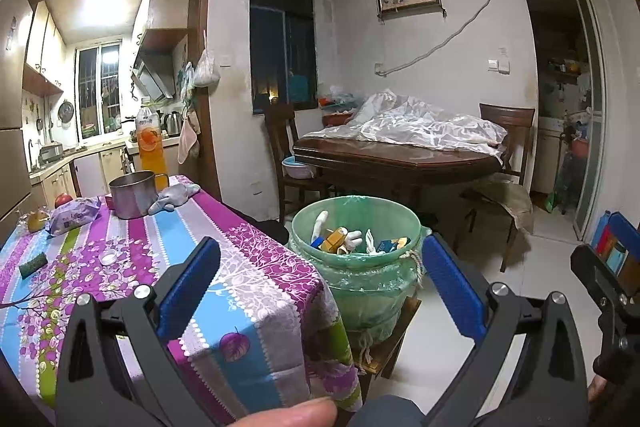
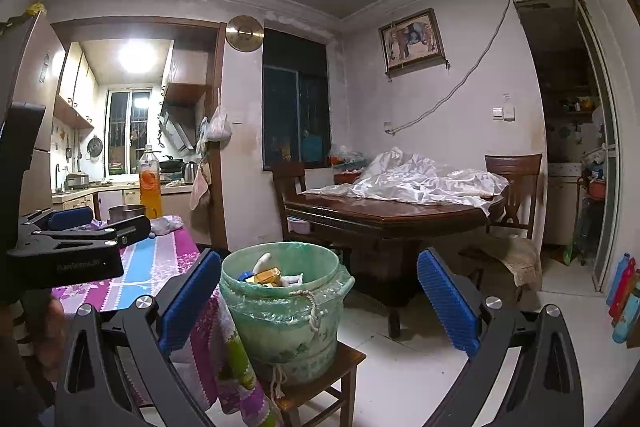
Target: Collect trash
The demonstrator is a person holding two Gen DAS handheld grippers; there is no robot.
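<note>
A bin [image 1: 356, 259] lined with a green bag stands on a small wooden stool [image 2: 344, 359] beside the table. Inside lie small cartons [image 1: 334, 239] and white scraps. My left gripper [image 1: 320, 267] is open and empty, its blue pads framing the bin from nearer the camera, above the table corner. My right gripper [image 2: 320, 291] is open and empty too, with the bin [image 2: 284, 307] between its pads, closer to the left one. On the purple striped tablecloth [image 1: 240, 291] lie a snack bag [image 1: 74, 217], a small white cap [image 1: 108, 258] and a green sponge [image 1: 33, 265].
A steel pot [image 1: 130, 195], grey cloth [image 1: 174, 197], juice bottle [image 1: 148, 143] and fruit [image 1: 64, 200] sit at the table's far end. A dark dining table [image 1: 400, 159] with plastic sheeting and chairs stands behind the bin. White floor lies to the right. A thumb [image 1: 296, 413] shows at the bottom.
</note>
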